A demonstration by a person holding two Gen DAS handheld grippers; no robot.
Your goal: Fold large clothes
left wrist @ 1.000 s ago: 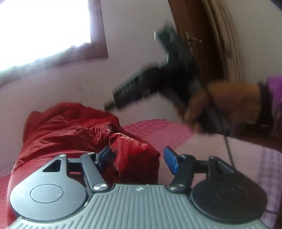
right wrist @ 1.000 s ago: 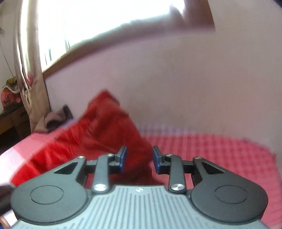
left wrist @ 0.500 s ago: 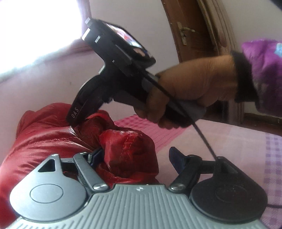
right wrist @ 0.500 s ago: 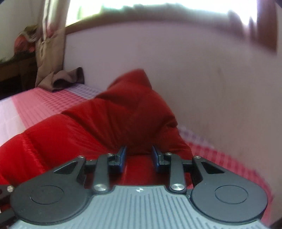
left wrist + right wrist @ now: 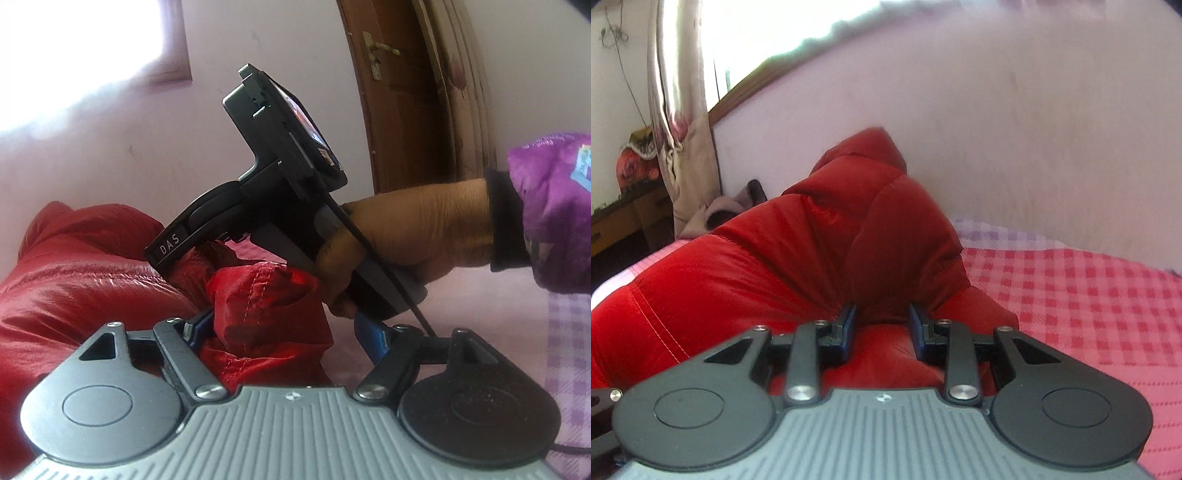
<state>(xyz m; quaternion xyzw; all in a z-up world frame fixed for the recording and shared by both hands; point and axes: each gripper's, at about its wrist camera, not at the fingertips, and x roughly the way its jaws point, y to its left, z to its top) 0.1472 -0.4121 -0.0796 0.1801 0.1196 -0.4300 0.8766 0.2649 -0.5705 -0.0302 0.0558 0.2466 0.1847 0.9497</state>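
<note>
A shiny red padded jacket (image 5: 92,288) lies bunched on the checked bed cover (image 5: 480,314), up against the wall. My left gripper (image 5: 284,325) stands wide open around a stitched fold of it. The fold touches the left pad, and the right pad (image 5: 369,332) stands apart from it. A hand (image 5: 424,229) in a purple sleeve holds my right gripper (image 5: 162,258), whose tip rests on the jacket just beyond that fold. In the right wrist view the right gripper (image 5: 882,325) has a narrow gap between its jaws, and a puff of the jacket (image 5: 775,266) bulges into it.
The pale wall (image 5: 997,129) runs close behind the jacket. Pink and red checked bed cover (image 5: 1071,295) stretches to the right. A brownish cloth (image 5: 731,206) lies at the bed's far left by a curtain (image 5: 679,110). A wooden door (image 5: 406,92) stands at the right.
The right gripper came down from the air onto the jacket, with its jaw gap unchanged. The left jaws widened around the red fold and sank slightly.
</note>
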